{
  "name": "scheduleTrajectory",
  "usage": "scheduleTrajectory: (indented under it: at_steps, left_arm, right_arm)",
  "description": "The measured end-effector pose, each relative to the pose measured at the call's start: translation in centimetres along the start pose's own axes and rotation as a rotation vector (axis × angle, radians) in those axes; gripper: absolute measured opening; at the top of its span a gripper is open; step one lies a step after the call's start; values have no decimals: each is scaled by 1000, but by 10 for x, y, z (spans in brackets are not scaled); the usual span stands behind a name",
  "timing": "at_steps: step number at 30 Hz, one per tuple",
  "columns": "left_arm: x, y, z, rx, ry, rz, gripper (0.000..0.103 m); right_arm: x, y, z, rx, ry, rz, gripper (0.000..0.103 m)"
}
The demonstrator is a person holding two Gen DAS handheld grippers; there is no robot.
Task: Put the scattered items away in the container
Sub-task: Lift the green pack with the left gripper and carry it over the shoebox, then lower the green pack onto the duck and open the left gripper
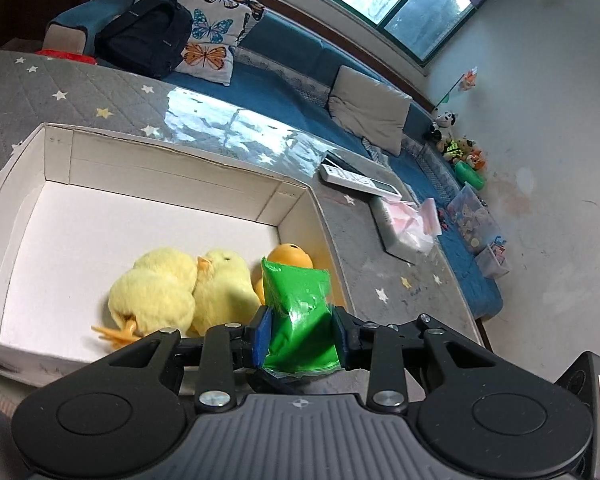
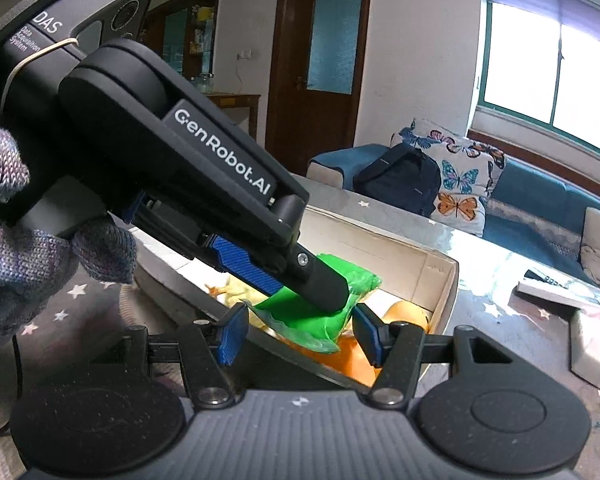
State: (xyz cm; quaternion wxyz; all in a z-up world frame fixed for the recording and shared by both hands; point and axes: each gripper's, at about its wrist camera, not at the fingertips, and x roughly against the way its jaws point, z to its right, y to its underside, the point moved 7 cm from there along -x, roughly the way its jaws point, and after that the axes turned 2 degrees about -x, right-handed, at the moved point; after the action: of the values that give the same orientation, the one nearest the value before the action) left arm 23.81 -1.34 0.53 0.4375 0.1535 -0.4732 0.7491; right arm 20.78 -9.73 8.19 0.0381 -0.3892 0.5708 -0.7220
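The left gripper has its blue-padded jaws clamped on a green packet, held over the near right corner of a white box. Inside the box lie 2 yellow plush chicks, at 9 o'clock from the packet, and an orange toy at 12 o'clock.

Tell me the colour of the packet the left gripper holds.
Bright green packet, clearest in the left wrist view.
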Motion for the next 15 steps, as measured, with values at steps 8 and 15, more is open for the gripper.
scheduleTrajectory:
  at_steps: [8, 15]
  left_arm:
    - [-12, -9, -10, 14, -13, 3, 35]
    - [-16, -12, -19, 20, -51, 5, 36]
  right_arm:
    - [-16, 2, 12, -34, 1, -15, 58]
    - [-26, 5, 18, -51, 23, -34, 58]
